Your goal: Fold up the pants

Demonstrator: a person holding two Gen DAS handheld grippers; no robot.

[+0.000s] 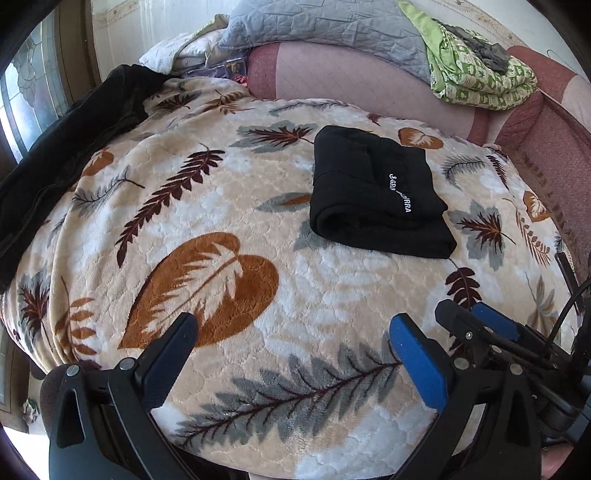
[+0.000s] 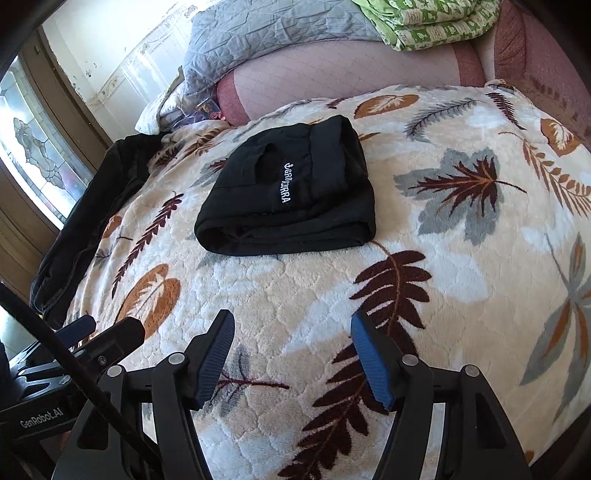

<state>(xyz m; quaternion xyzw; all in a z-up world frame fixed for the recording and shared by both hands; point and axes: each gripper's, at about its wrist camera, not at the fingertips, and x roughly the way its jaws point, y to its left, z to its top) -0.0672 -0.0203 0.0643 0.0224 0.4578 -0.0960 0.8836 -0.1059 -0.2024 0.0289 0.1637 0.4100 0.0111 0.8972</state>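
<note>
- Black pants lay folded into a thick, compact bundle on the leaf-patterned blanket, toward its far side, near the pink bolster.
- Showed white embroidered lettering on the top layer; letters only partly legible.
- Sat with a rolled, rounded fold along the near edge and flat layers stacked behind.
- Left gripper hovered low over the near part of the blanket, jaws spread wide, nothing between them, only a grey fern print below.
- Right gripper hung just beside it, also over the near blanket, jaws parted well apart and empty, blue ribbed pads facing each other.
- Both grippers stood well apart from the pants, touching neither the bundle nor each other as far as could be told.
- Seen from the right wrist view, the left gripper appeared at the lower left edge, with a black cable crossing in front of it.
- Another dark garment lay stretched along the blanket's left edge, beside the patterned glass window.
- Grey quilted pillow rested on the bolster at the back.
- Green patterned cloth lay folded on the bolster's right end, with something small and dark grey on top, too unclear to identify.
</note>
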